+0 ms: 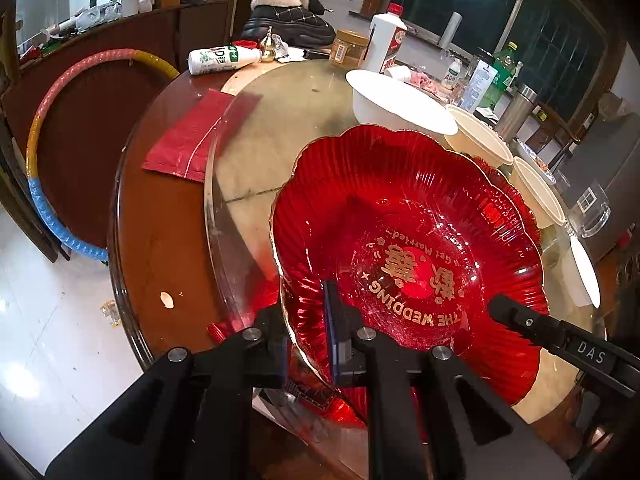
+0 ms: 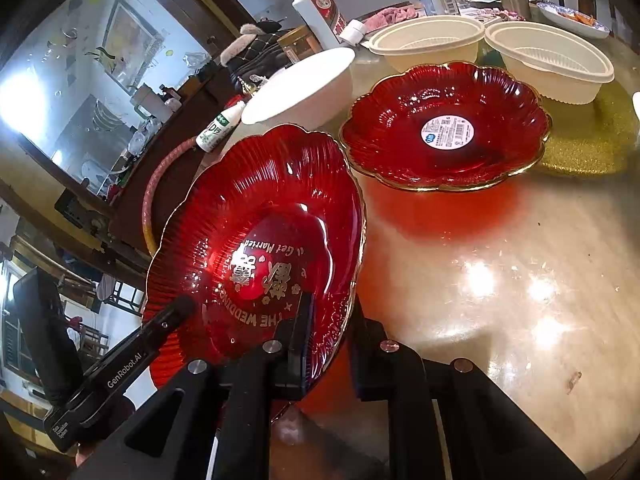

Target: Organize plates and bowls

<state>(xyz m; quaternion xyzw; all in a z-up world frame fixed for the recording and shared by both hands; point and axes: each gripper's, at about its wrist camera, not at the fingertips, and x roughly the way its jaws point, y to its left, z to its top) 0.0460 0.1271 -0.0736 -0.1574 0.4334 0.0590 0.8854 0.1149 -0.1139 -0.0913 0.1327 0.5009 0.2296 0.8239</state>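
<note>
A red glass plate with gold "THE WEDDING" lettering (image 1: 408, 240) is held tilted above the table. My left gripper (image 1: 308, 328) is shut on its near left rim. My right gripper (image 2: 328, 332) is shut on its right rim; the plate also shows in the right wrist view (image 2: 260, 240). A second red plate with a sticker (image 2: 444, 128) lies flat on the glass turntable (image 2: 500, 260). A white bowl (image 2: 304, 88) and two cream bowls (image 2: 428, 42) (image 2: 552, 68) stand behind it.
A white liquor bottle (image 1: 386, 42), a peanut butter jar (image 1: 350, 48), a lying milk bottle (image 1: 220, 60) and a red bag (image 1: 192, 140) sit at the table's far and left side. A hula hoop (image 1: 44, 140) leans left. A blue-patterned dish (image 2: 576, 20) is far right.
</note>
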